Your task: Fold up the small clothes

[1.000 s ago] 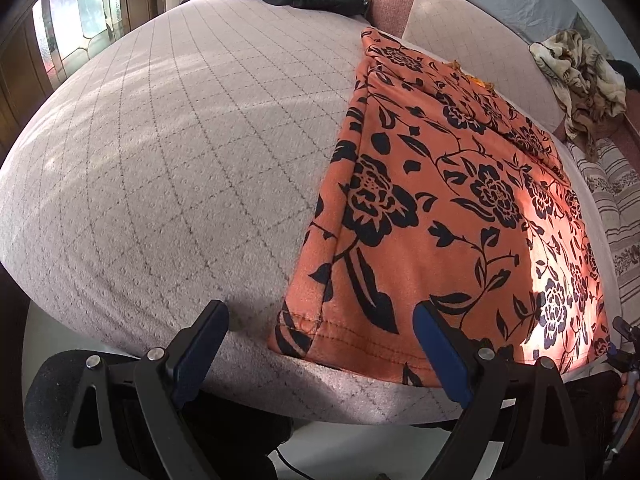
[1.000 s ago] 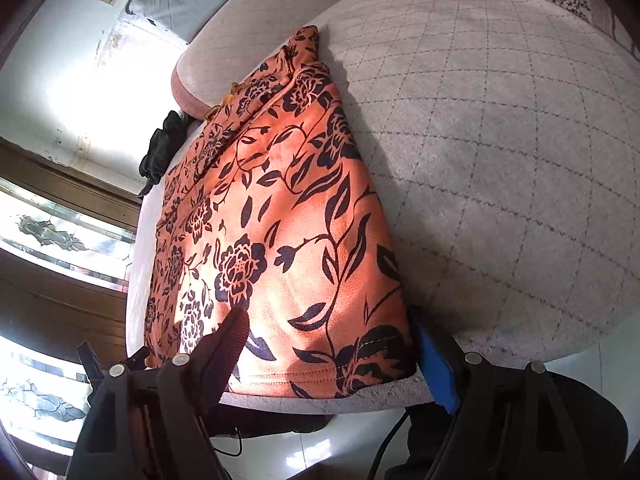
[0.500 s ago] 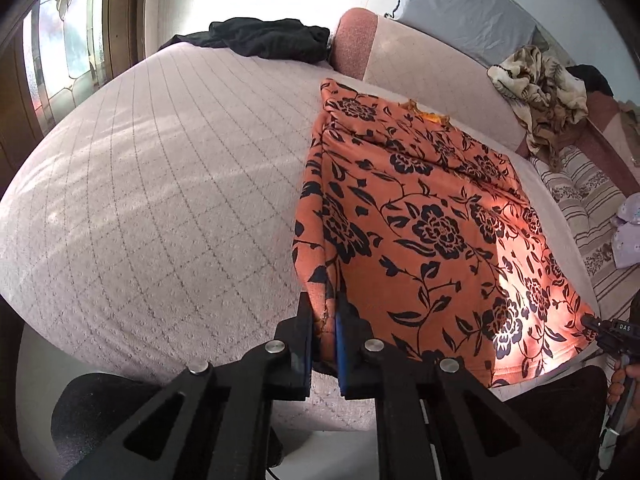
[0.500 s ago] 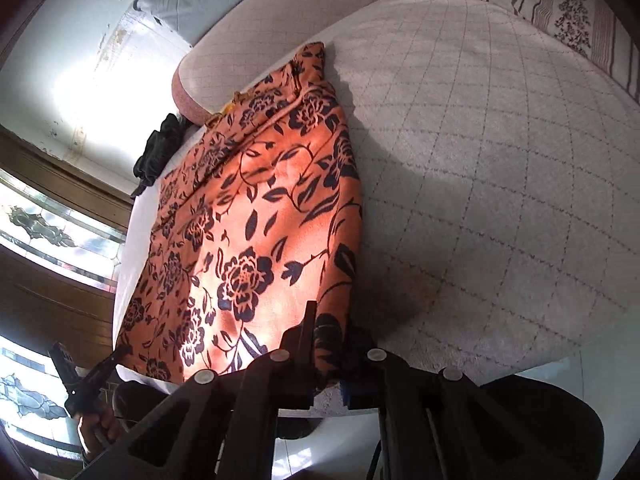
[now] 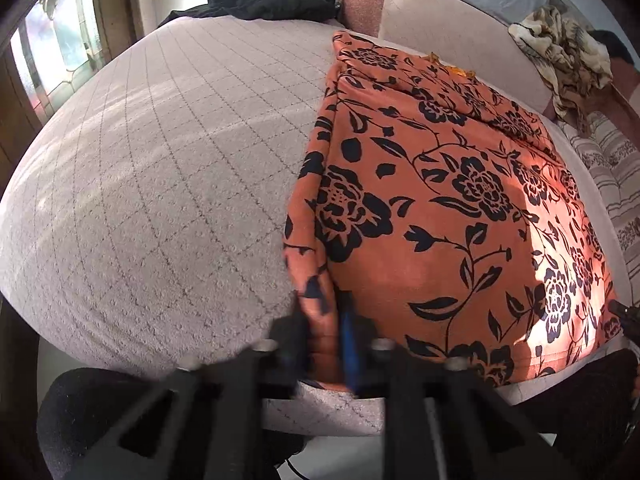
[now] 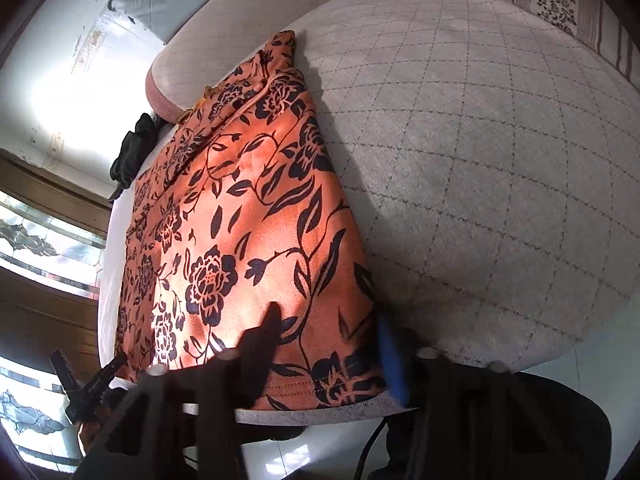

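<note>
1. Left wrist view: your left claw (image 5: pixel 326 320) is clamped shut on one thing, the near left corner of the orange garment (image 5: pixel 440 208), and the fabric bunches into a ridge between the pads.
   - The garment is one soft knit piece printed with black roses, leaves and vines. It lies flat on the bed (image 5: pixel 160 200), whose mauve cover is quilted in a diamond grid.
   - Beyond the garment's far left corner lies one black heap of cloth (image 5: pixel 272 0).
   - Past the garment's far right edge sit one crumpled beige patterned cloth (image 5: pixel 568 52) and striped bedding (image 5: pixel 616 184).
2. Right wrist view: your right claw (image 6: pixel 328 320) is blurred. Its two fingers stand apart, with the garment's near right corner and stitched hem between them, and neither pad visibly presses on the fabric.
   - Sunlight falls across the garment's middle.
</note>
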{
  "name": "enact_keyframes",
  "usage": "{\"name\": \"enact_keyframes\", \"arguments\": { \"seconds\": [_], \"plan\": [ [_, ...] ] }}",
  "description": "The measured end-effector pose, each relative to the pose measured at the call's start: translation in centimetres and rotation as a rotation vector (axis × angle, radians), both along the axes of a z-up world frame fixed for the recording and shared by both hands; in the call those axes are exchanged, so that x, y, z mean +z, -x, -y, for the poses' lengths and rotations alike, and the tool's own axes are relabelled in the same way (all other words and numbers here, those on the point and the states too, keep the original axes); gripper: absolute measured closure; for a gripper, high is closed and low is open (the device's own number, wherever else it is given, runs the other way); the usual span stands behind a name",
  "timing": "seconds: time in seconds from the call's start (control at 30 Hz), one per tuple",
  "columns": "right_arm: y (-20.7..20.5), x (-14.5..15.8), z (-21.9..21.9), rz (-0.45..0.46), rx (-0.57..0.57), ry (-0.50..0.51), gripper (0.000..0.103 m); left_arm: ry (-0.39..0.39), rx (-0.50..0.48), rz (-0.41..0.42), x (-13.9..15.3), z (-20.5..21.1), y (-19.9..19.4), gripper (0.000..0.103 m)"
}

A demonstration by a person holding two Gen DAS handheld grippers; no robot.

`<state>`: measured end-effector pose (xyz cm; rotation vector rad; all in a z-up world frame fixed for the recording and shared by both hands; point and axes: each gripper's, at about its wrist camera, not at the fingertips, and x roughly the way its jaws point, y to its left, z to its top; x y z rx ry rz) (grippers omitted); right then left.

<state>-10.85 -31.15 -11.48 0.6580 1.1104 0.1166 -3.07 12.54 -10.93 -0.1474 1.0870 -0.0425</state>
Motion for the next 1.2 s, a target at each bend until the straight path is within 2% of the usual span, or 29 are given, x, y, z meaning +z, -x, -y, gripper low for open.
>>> {"name": "enact_keyframes", "arguments": {
  "seconds": [0.07,0.17,0.23,0.37,0.4,0.5,0.57,0.8,0.9,0.97,1.13,1.2],
  "plan": [
    [-0.1,0.1,0.0,-0.002,0.013,-0.001,0.095,0.018,0.009,0.026,0.9,-0.3,0.1,0.096],
    [0.4,1.9,0.4,0.059,-0.015,-0.022,0.095,0.037,0.018,0.091,3.3,-0.5,0.7,0.096],
    [0.6,3.1,0.6,0.089,-0.019,-0.032,0.095,0.014,0.007,0.108,3.9,-0.1,0.5,0.096],
    [0.4,2.2,0.5,0.048,-0.009,-0.006,0.088,-0.017,0.023,0.042,2.1,0.3,-0.3,0.096],
    [0.4,1.9,0.5,0.037,-0.01,-0.005,0.08,-0.025,0.033,0.036,1.7,0.3,-0.3,0.095],
    [0.8,1.9,0.3,0.048,-0.034,0.019,0.016,-0.058,0.038,0.026,1.2,0.4,-0.3,0.093],
    [0.7,2.2,0.1,0.06,-0.034,0.061,0.016,-0.069,0.043,0.022,1.1,0.4,-0.3,0.091],
    [0.6,1.0,-0.6,0.009,-0.024,0.055,0.019,-0.1,0.039,0.024,0.7,0.7,-0.2,0.09],
    [0.6,0.9,-1.1,0.004,-0.017,0.071,0.035,-0.095,0.042,0.024,0.7,0.5,-0.1,0.087],
    [0.6,1.0,-0.9,0.003,-0.023,0.068,0.038,-0.098,0.04,0.022,0.7,0.6,-0.1,0.086],
    [0.5,0.9,-0.7,-0.01,-0.035,0.065,0.038,-0.109,0.046,0.021,0.5,0.6,-0.2,0.073],
    [0.6,0.9,-0.7,-0.007,-0.039,0.064,0.038,-0.11,0.045,0.025,0.5,0.5,-0.1,0.062]
  ]
}}
